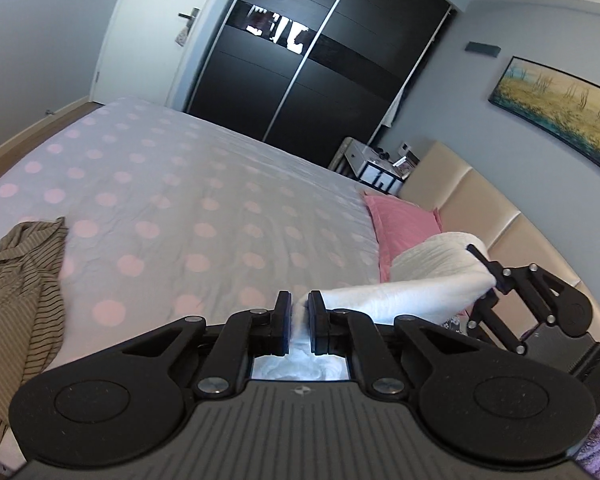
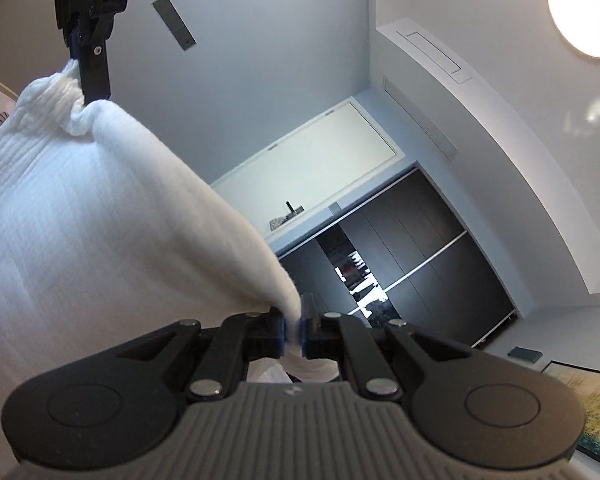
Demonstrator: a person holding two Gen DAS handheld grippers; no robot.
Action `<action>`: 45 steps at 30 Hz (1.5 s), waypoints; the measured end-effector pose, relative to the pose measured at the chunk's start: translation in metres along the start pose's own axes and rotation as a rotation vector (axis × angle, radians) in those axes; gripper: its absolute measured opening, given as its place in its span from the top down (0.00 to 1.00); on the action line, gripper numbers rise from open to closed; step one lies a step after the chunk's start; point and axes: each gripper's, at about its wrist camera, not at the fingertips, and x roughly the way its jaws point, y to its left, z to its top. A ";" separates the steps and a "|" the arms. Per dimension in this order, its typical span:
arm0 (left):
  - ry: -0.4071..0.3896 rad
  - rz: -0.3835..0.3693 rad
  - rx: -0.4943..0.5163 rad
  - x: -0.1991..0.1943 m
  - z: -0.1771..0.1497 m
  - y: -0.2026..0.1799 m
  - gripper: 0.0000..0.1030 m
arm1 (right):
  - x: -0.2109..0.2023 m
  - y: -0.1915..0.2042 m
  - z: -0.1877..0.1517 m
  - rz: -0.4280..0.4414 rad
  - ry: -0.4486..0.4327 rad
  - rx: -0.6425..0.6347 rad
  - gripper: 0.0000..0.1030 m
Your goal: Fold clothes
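A white ribbed garment (image 1: 412, 292) is held up in the air between both grippers, above the bed (image 1: 188, 208). My left gripper (image 1: 299, 320) is shut on one corner of it. My right gripper (image 2: 297, 326) is shut on another corner; it shows in the left wrist view (image 1: 486, 268) at the right. In the right wrist view the white garment (image 2: 80, 208) stretches up to the left gripper (image 2: 90, 84) at the top left. A brown striped garment (image 1: 20, 296) lies crumpled on the bed at the left.
The bed has a grey cover with pink dots. A pink pillow (image 1: 404, 220) lies against the beige headboard (image 1: 472, 196). A dark sliding wardrobe (image 1: 320, 72) stands beyond the bed, with a small white bedside table (image 1: 376, 164) next to it.
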 end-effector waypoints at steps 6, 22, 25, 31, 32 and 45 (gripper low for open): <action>0.062 -0.011 0.026 0.053 0.022 -0.004 1.00 | 0.047 -0.006 -0.042 0.017 0.150 0.046 0.93; 0.308 0.022 0.252 0.155 -0.044 0.000 0.76 | 0.093 0.051 -0.094 0.143 0.238 0.023 0.93; 0.266 -0.023 0.297 0.142 -0.040 0.003 0.61 | 0.091 0.060 -0.098 0.160 0.228 0.026 0.93; 0.214 -0.043 0.554 0.120 -0.047 -0.018 0.56 | 0.093 0.065 -0.102 0.182 0.227 0.036 0.93; 0.213 -0.044 0.614 0.117 -0.052 -0.023 0.56 | 0.093 0.065 -0.102 0.184 0.229 0.036 0.93; 0.284 0.030 1.234 0.127 -0.126 -0.063 0.50 | 0.072 0.064 -0.093 0.205 0.205 0.016 0.93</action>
